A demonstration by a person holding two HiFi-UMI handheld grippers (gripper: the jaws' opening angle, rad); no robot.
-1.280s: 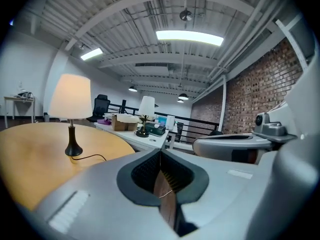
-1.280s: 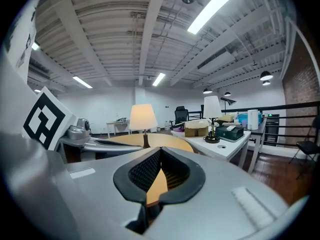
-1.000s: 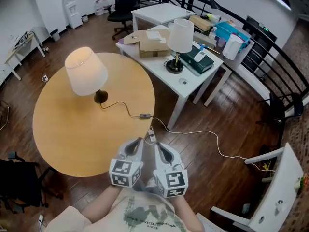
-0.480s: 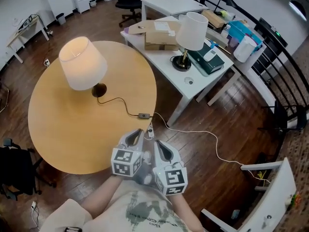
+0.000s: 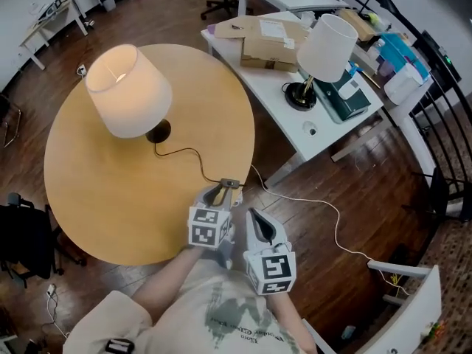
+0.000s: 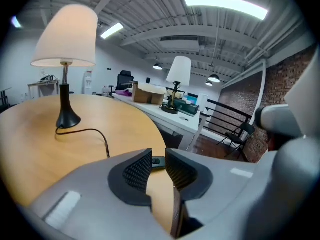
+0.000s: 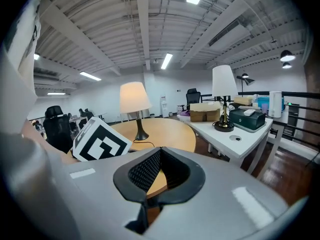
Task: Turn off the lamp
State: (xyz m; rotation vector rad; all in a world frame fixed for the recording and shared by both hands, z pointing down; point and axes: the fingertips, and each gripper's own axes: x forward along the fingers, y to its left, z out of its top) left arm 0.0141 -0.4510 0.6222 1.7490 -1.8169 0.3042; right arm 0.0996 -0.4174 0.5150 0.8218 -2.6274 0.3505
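Observation:
A lit lamp with a white shade stands on the round wooden table. Its black cord runs to an inline switch near the table's right edge. My left gripper hangs just short of that switch. Its jaws have just been opening and stand a little apart. In the left gripper view the switch shows through the gap beyond the left gripper's tips, with nothing pressed. My right gripper is shut and empty, to the right over the floor. The right gripper view has the lamp ahead.
A white table right of the round one carries an unlit lamp, a cardboard box and a dark case. A white cable trails over the wooden floor. Black railings run along the far right.
Both grippers moved forward and down toward the table's edge. The left one reached the inline switch and its jaws parted. The lamp stays lit.

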